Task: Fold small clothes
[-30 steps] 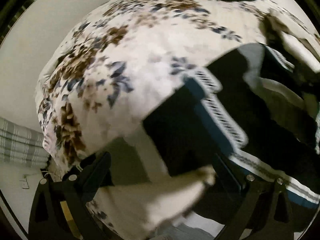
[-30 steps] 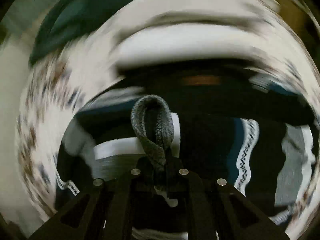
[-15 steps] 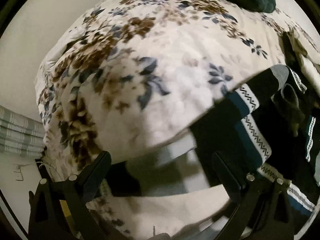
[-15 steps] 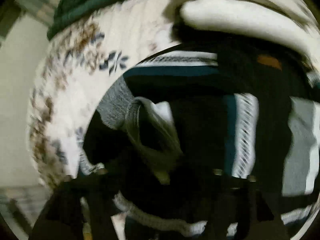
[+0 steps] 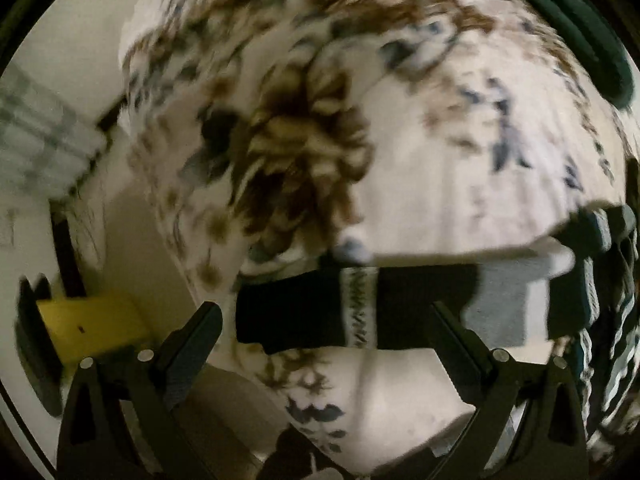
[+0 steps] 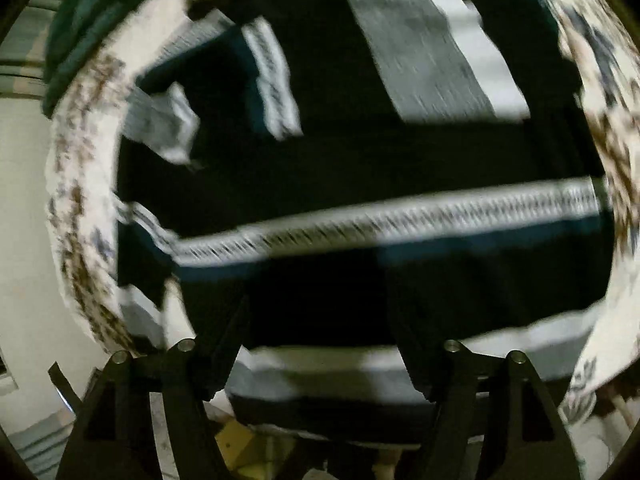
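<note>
A black sock (image 5: 304, 312) with a white patterned band and a grey-and-white end lies stretched across the floral blanket (image 5: 420, 168). My left gripper (image 5: 324, 340) points straight down over it, open, its fingers apart on either side of the sock and not pressing it. My right gripper (image 6: 320, 348) hangs over a heap of black clothes (image 6: 340, 152) crossed by a white zigzag band (image 6: 380, 220) and a teal stripe. Its jaws are opening, with nothing gripped between them. A grey-and-white striped piece (image 6: 432, 44) lies at the far side of the heap. Both views are blurred.
A dark green cloth (image 5: 592, 40) lies at the blanket's far edge, also the green cloth (image 6: 80, 20) in the right view. A yellow box (image 5: 88, 328) and plaid fabric (image 5: 36, 140) sit beyond the bed's left edge on pale floor.
My right gripper, shut on a grey knitted cuff a second ago, has opened and let it go. Both grippers have swept sideways; the black sock now lies flat under the left one.
</note>
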Available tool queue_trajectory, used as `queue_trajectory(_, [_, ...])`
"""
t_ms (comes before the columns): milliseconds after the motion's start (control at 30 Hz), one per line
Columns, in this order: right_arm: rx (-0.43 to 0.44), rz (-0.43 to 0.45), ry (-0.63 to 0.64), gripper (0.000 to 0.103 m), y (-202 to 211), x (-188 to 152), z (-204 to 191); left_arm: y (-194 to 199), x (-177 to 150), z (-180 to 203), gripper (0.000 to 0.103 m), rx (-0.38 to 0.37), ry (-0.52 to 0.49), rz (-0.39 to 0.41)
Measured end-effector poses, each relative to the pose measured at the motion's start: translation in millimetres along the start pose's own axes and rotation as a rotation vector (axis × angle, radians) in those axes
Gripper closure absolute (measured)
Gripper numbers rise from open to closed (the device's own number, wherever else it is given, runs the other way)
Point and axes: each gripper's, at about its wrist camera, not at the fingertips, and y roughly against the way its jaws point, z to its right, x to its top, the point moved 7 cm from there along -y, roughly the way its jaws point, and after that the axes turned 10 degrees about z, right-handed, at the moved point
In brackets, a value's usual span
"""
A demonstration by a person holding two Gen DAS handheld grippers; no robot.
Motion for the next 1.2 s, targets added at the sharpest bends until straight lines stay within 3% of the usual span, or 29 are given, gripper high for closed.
queue_trajectory(100, [-0.017, -0.028, -0.007, 0.031, -11.1, -11.9, 7.7, -33.4, -3.3, 0.1, 0.007, -0.042, 0.044, -0.054])
queue_trajectory(167, [-0.026, -0.031, 0.001, 0.031, -14.8, -14.1, 7.2, -54.8, -3.6, -0.2, 0.021, -0.041, 0.064, -0.075])
queue_trajectory(200, [-0.027, -0.029, 0.004, 0.031, -15.1, -13.9, 4.9, -57.5, -0.2, 0.2, 0.022, -0.032, 0.067, -0.051])
queue_trajectory(233, [-0.023, -0.028, 0.01, 0.031, -14.9, -13.6, 1.7, -55.2, 4.2, 2.9, 0.046, -0.041, 0.063, -0.021])
queue_trajectory(267, [-0.019, -0.028, 0.018, 0.031, -14.3, -13.1, -2.9, -50.9, 9.1, 9.1, 0.086, -0.071, 0.052, 0.006])
queue_trajectory(333, [-0.013, -0.023, 0.046, 0.031, -13.1, -12.0, -12.7, -41.7, 17.6, 16.8, 0.099, -0.088, 0.045, 0.025])
queue_trajectory(467, [0.004, -0.015, 0.088, 0.031, -9.3, -9.5, -29.7, -10.4, 41.9, 18.6, 0.101, -0.109, 0.071, 0.109])
queue_trajectory(600, [0.022, -0.022, 0.078, 0.031, -8.9, -10.7, -35.9, 19.2, 71.4, -5.3, 0.102, -0.073, 0.11, 0.215])
queue_trajectory(700, [0.024, -0.033, 0.076, 0.031, -12.2, -13.7, -35.9, 22.2, 76.9, -30.8, 0.1, -0.109, 0.178, 0.197])
queue_trajectory(733, [0.025, -0.038, 0.07, 0.031, -14.0, -15.4, -35.0, 21.8, 68.0, -32.2, 0.096, -0.149, 0.209, 0.166])
queue_trajectory(800, [0.019, -0.047, 0.055, 0.031, -17.8, -18.2, -32.4, 13.8, 41.0, -29.2, 0.072, -0.228, 0.28, 0.064])
queue_trajectory(833, [0.018, -0.049, 0.05, 0.031, -20.4, -20.2, -32.5, 11.3, 26.7, -24.0, 0.054, -0.254, 0.306, 0.03])
queue_trajectory(867, [0.017, -0.053, 0.043, 0.031, -22.0, -21.0, -31.1, 3.2, 6.3, -18.3, 0.045, -0.294, 0.344, -0.023])
queue_trajectory(1000, [0.007, -0.057, 0.017, 0.031, -28.0, -20.4, -25.7, -17.7, -37.3, 6.5, 0.045, -0.398, 0.491, -0.158])
queue_trajectory(1100, [-0.015, -0.044, 0.024, 0.031, -29.0, -16.4, -21.8, -32.2, -37.3, 20.7, 0.048, -0.434, 0.606, -0.138])
queue_trajectory(1133, [-0.023, -0.041, 0.027, 0.031, -29.1, -15.1, -20.3, -32.3, -30.9, 22.3, 0.064, -0.424, 0.626, -0.105])
queue_trajectory(1167, [-0.035, -0.038, 0.032, 0.031, -29.5, -14.1, -18.5, -31.2, -23.7, 24.0, 0.097, -0.412, 0.629, -0.077])
queue_trajectory(1200, [-0.046, -0.036, 0.034, 0.031, -29.8, -12.8, -16.8, -28.4, -14.2, 26.3, 0.096, -0.39, 0.617, -0.058])
